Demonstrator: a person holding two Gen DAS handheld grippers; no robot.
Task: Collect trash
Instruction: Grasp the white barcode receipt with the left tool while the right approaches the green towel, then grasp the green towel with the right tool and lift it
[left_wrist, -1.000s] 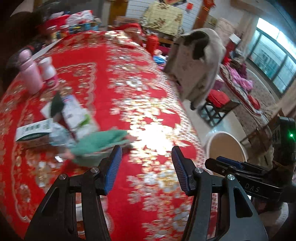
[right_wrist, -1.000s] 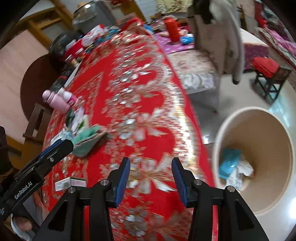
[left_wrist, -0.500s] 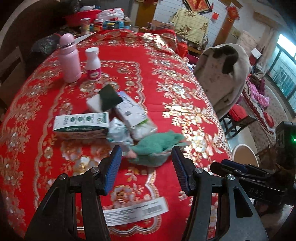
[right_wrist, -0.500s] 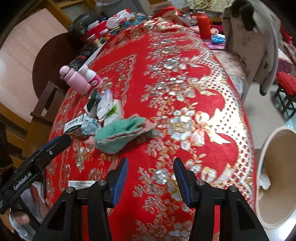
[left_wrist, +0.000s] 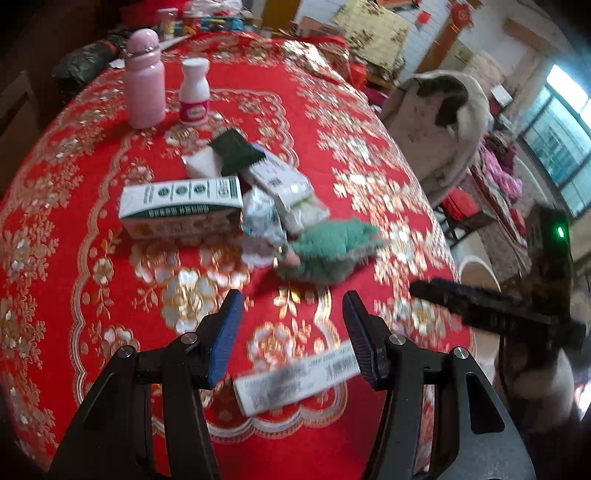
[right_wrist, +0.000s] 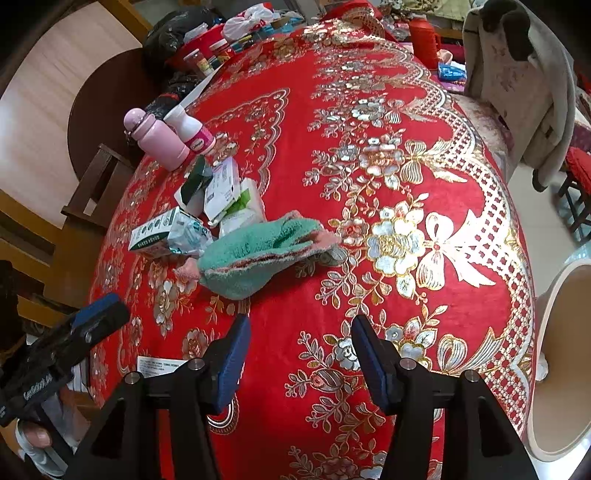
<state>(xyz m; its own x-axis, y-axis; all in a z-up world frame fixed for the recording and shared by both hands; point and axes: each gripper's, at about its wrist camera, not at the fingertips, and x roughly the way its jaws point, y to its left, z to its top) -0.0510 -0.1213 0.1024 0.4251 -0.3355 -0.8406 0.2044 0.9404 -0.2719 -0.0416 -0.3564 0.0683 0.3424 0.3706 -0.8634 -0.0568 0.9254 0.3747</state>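
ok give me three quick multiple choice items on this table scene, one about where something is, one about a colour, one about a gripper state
1. Where does the green towel lie?
A. in the bin
B. on the red tablecloth beside the pile of packets
C. between the right gripper's fingers

2. What colour is the taller bottle standing next to the white bottle?
A. pink
B. blue
C. black

3. How does the left gripper stand?
A. shut on the towel
B. shut on the paper slip
C. open, nothing between its pads

Answers:
1. B: the towel rests on the red tablecloth, touching the crumpled wrapper, ahead of the right gripper.
2. A: the pink bottle is plainly pink in both views.
3. C: its blue pads stand apart over the cloth, and the paper slip lies flat on the table below them.
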